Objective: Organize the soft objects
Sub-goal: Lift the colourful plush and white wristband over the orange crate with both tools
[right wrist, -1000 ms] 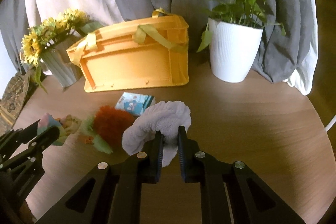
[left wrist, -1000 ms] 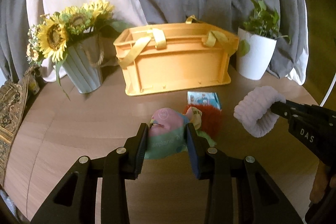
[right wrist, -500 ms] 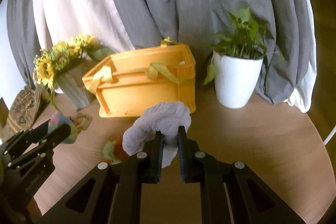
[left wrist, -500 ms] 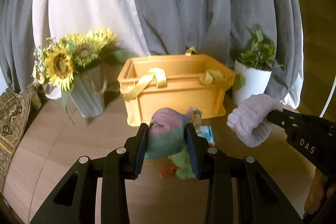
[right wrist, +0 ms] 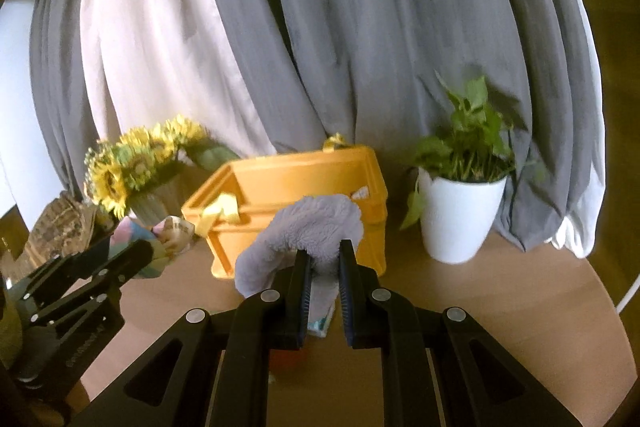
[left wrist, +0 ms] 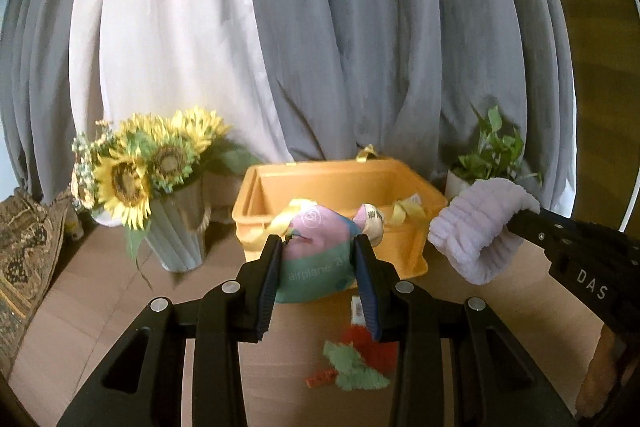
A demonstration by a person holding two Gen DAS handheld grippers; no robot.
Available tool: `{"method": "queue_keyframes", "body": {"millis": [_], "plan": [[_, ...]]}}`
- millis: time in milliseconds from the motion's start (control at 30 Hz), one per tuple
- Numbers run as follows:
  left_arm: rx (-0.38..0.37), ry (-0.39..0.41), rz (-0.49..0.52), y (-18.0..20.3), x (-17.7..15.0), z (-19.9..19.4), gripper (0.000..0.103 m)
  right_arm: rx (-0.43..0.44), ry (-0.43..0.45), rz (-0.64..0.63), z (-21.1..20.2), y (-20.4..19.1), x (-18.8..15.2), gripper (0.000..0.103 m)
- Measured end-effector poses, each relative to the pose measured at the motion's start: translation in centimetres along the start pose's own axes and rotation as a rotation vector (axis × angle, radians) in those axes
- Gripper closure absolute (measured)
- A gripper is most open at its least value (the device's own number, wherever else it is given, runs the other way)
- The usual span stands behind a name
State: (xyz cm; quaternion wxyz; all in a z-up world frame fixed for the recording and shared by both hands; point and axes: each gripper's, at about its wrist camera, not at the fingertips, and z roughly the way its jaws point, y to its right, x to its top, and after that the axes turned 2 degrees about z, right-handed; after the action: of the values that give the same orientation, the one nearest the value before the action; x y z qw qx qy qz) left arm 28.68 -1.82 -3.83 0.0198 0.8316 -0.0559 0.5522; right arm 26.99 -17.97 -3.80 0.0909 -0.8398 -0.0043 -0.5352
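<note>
A home living space, dressed with soft furnishings and decorative plants.

A round, pale wood-grain worktop [right wrist: 500,307] stands before floor-length grey and white curtains [left wrist: 320,47]. On it are a bunch of yellow sunflowers in a ribbed grey-green vase [left wrist: 176,247], a leafy green plant in a ribbed white ceramic pot [right wrist: 460,215], and an orange plastic storage crate with yellow ribbon handles [left wrist: 344,187]. A brown patterned woven cloth [left wrist: 24,239] lies at the left edge.

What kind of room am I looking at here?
Probably a home-style corner, perhaps staged: a round wooden table backed by grey curtains, with sunflowers in a vase, a potted plant and an orange storage crate.
</note>
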Motion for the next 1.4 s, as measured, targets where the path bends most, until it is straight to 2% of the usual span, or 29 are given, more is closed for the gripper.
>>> {"method": "queue_keyframes", "body": {"millis": [333,667,1067,1400], "plan": [[0.02,0.054,0.012,-0.2,2.4,0.5,0.067,0.028,0.067,-0.011,0.2,-0.5,2.4,0.089],[0.042,0.089,0.029,-0.5,5.1,2.4,0.067,0.059,0.104,-0.015,2.3,-0.5,5.0,0.089],[0.051,0.127,0.053,-1.2,7.9,6.2,0.067,0.062,0.145,-0.034,5.8,-0.6,8.3,0.089],[0.051,0.102,0.052,-2.2,8.8,10.7,0.067,0.066,0.142,-0.031,10.1,-0.5,9.9,0.089]]}}
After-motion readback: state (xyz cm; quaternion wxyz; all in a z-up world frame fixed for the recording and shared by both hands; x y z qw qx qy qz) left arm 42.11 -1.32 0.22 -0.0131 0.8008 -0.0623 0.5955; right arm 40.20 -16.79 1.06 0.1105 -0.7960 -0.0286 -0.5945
